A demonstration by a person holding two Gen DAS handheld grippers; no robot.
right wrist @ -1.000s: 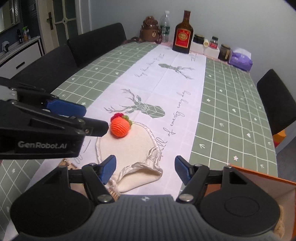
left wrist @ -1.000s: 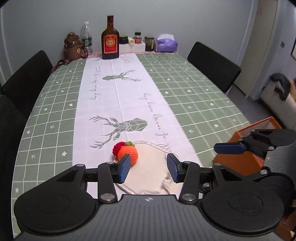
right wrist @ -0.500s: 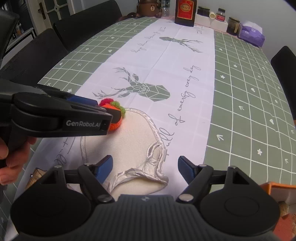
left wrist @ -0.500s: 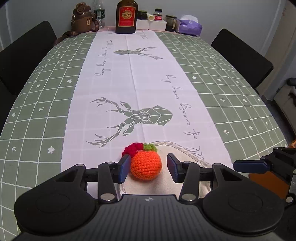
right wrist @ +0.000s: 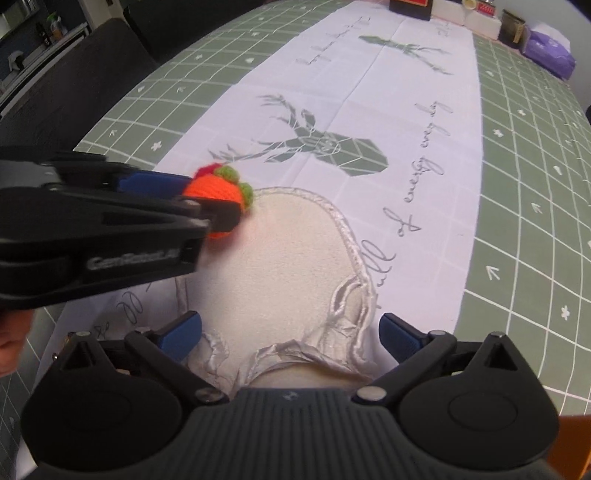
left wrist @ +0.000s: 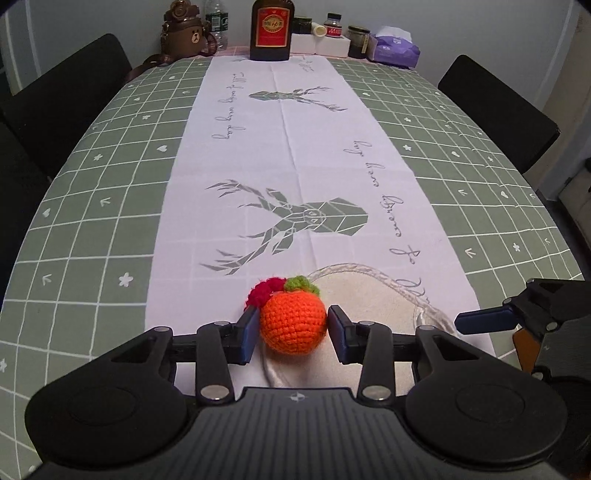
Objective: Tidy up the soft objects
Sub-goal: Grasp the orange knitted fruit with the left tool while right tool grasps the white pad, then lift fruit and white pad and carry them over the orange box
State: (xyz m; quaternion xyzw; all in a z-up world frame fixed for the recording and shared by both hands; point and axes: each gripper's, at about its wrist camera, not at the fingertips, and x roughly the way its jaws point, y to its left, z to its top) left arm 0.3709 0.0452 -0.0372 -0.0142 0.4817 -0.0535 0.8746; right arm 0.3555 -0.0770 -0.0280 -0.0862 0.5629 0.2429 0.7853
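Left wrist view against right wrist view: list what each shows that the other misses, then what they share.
Only the left wrist view: the bear figure, a water bottle, and both left pads flanking the crochet orange, jaws having just been closing.

Only the right wrist view: a hand, and the right gripper, jaws having just been opening, open over the cream pouch.

Both: orange, pouch, left gripper, tablecloth, tissue pack.

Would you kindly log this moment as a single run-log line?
left tongs: closing around crocheted orange, pads at its sides | right tongs: opened wide over cream pouch | pouch flat on table runner
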